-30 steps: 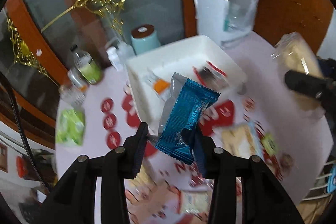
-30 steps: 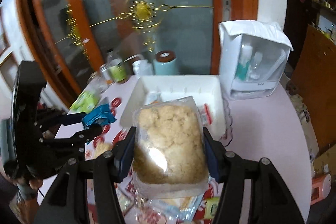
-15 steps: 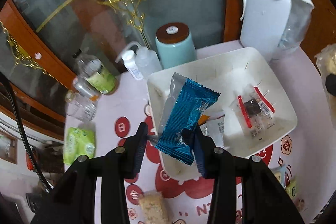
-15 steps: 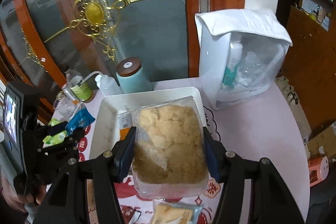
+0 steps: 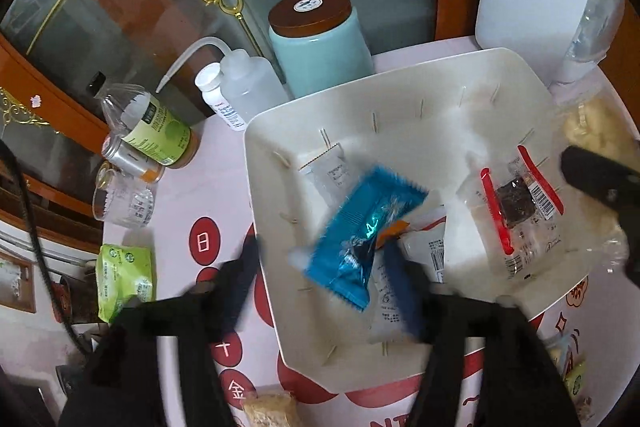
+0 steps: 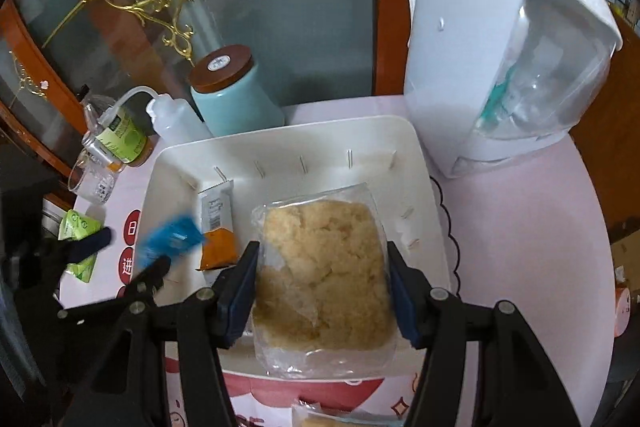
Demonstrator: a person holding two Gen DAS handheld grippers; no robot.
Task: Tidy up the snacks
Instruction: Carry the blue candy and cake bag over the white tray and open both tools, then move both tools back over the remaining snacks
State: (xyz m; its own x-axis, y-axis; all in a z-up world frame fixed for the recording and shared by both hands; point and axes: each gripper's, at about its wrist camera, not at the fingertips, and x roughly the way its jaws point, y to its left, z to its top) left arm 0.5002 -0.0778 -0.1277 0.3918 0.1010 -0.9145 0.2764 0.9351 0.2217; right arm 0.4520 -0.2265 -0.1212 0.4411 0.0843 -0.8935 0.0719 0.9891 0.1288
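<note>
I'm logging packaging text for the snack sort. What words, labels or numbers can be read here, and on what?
"日" on a red circle of the tablecloth.
"金" on another red circle.
"进" on a red circle.
Print on the blue snack packet, the green-label bottle and the barcoded pouch: too small or blurred.

I see the white tray (image 6: 288, 147) boxed in at 12 o'clock by the teal canister (image 6: 232, 95) and squeeze bottle (image 6: 176, 119), and at 2 o'clock by the white dispenser (image 6: 492, 39). Bare pink tabletop (image 6: 520, 227) at 3 o'clock gives passing room. Bare tray floor shows toward the back wall.
</note>
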